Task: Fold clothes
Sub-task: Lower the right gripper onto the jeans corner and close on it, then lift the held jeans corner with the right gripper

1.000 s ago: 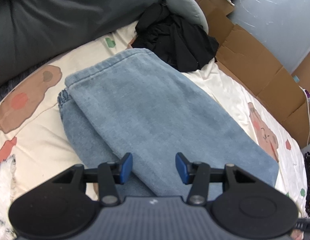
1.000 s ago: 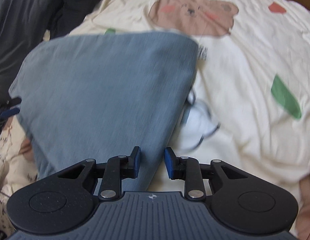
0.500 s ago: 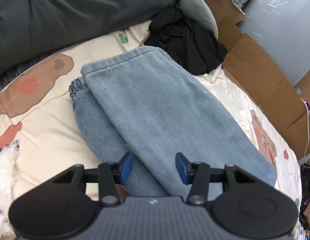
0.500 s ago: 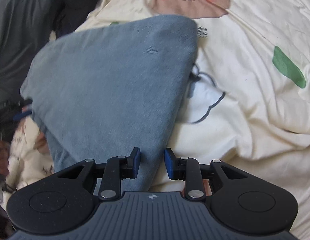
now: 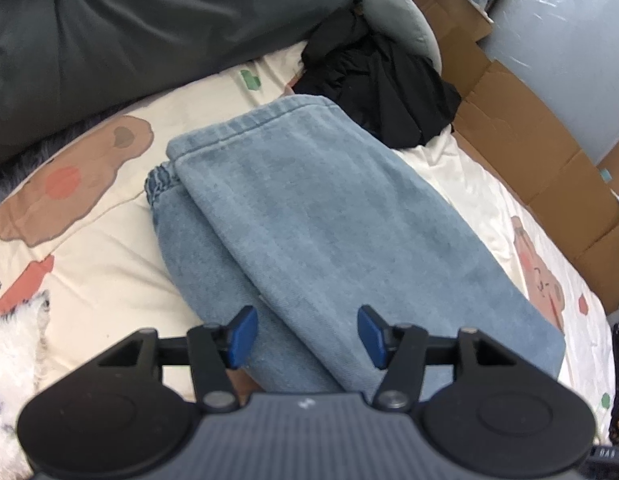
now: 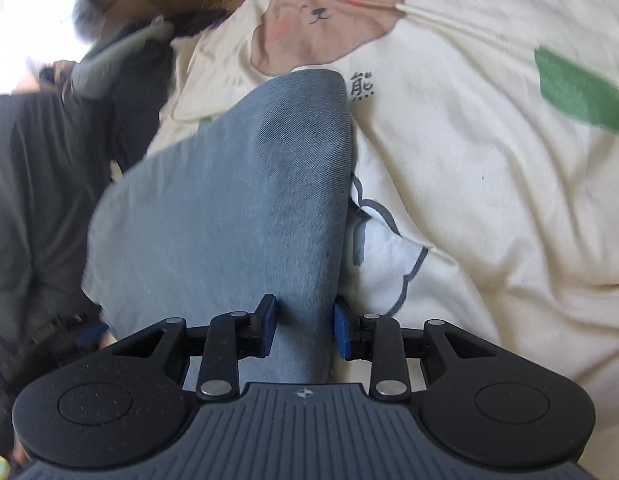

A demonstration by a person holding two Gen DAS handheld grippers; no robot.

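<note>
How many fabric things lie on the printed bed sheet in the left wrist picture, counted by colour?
Light blue: 1, the folded jeans
Black: 1, the crumpled garment
Light grey: 1, the padded piece behind it
Dark grey: 1, the large bedding
White: 1, the fluffy thing at the edge
Total: 5

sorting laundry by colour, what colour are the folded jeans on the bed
Light blue denim jeans, a faded wash; clearest in the left wrist view.

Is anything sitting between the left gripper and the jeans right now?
Nothing visible. The left gripper hangs right over the folded jeans, its jaws opening with only denim below them. The black garment lies beyond the jeans' far end.
</note>
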